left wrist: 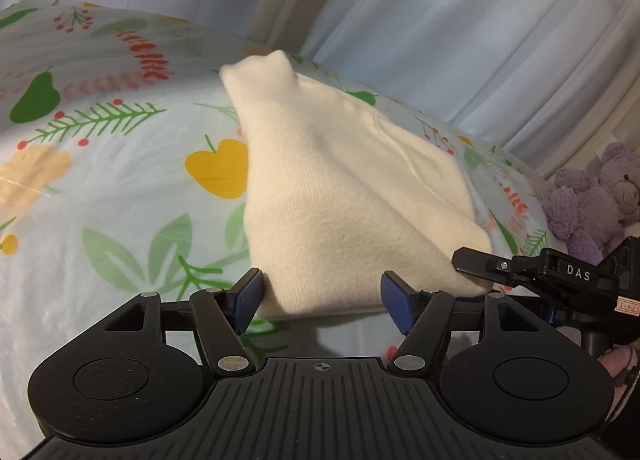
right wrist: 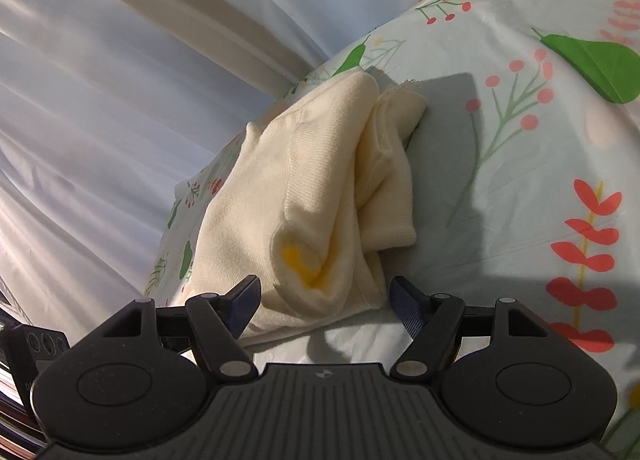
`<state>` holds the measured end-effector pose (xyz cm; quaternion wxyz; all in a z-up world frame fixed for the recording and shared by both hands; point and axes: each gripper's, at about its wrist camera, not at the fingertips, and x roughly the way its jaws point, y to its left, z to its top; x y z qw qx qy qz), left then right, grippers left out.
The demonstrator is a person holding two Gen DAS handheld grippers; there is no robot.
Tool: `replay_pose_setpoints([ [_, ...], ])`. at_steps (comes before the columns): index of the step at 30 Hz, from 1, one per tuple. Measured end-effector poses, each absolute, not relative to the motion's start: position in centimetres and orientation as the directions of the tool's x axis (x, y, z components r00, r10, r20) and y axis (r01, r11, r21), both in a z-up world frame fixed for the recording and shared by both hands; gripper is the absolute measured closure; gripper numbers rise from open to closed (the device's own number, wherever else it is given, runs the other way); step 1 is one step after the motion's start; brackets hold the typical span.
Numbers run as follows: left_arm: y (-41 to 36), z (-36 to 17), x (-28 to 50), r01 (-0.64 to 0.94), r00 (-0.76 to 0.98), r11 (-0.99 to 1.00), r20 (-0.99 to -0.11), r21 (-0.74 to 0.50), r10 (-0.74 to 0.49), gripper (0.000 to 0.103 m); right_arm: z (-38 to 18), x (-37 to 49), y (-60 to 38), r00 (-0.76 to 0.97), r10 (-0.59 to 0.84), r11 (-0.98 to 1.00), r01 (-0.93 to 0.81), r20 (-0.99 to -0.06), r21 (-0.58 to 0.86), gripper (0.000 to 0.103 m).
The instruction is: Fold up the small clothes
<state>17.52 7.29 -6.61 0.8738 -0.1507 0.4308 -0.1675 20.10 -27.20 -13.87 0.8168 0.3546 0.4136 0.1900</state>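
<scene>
One cream garment, knit, lies in a loosely folded heap on the bed sheet. In my right wrist view the same cream garment shows at least two layers lapped over each other, with a yellow print showing through the cloth near its front end. Its near edge rests on the sheet just ahead of my fingers in both views; its far end tapers to a narrow tip, raised off the sheet in the left wrist view.

Left hand-held gripper: jaws apart, pads not pressing the cloth. The near edge of the garment lies between the two blue pads; the left pad is at the cloth's edge, and I cannot tell whether it touches. The right pad stands clear.

Right hand-held gripper: jaws likewise apart, garment's near end between the pads, no grip. From the left wrist view, a black finger of the right hand-held gripper lies against the garment's right corner.

Count: one garment, two grippers, one purple teddy bear at the right, beyond the bed's edge.

Open sheet lies to the left of the garment; the garment sits close to the sheet's far edge, with pale curtains hanging behind it.
</scene>
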Motion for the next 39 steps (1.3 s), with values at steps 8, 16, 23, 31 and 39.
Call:
replay_pose_setpoints([
  [8, 8.5, -6.7, 17.1, 0.105, 0.574, 0.891, -0.705, -0.442, -0.417, 0.032, -14.1, 19.9, -27.9, 0.607, 0.685, 0.506, 0.002, -0.404, 0.862, 0.081],
  [16, 9.7, -5.2, 17.1, 0.071, 0.615, 0.905, -0.696, -0.419, -0.370, 0.031, -11.1, 18.0, -27.3, 0.619, 0.504, 0.788, -0.044, -0.602, 0.615, 0.065],
  [23, 7.3, -3.7, 19.8, 0.108, 0.666, 0.936, -0.674, -0.336, -0.318, 0.025, -5.4, 19.1, -23.5, 0.735, 0.359, 0.924, -0.192, -0.575, 0.332, 0.065],
  [31, 6.8, -7.5, 21.9, 0.079, 0.586, 0.951, -0.757, -0.301, -0.288, 0.024, -8.9, 21.3, -18.8, 0.705, 0.266, 0.957, -0.276, -0.657, 0.091, 0.077],
  [39, 7.7, -8.8, 22.2, 0.057, 0.582, 0.943, -0.757, -0.327, -0.297, 0.008, -9.8, 21.1, -19.4, 0.721, 0.269, 0.945, -0.325, -0.639, 0.031, 0.079],
])
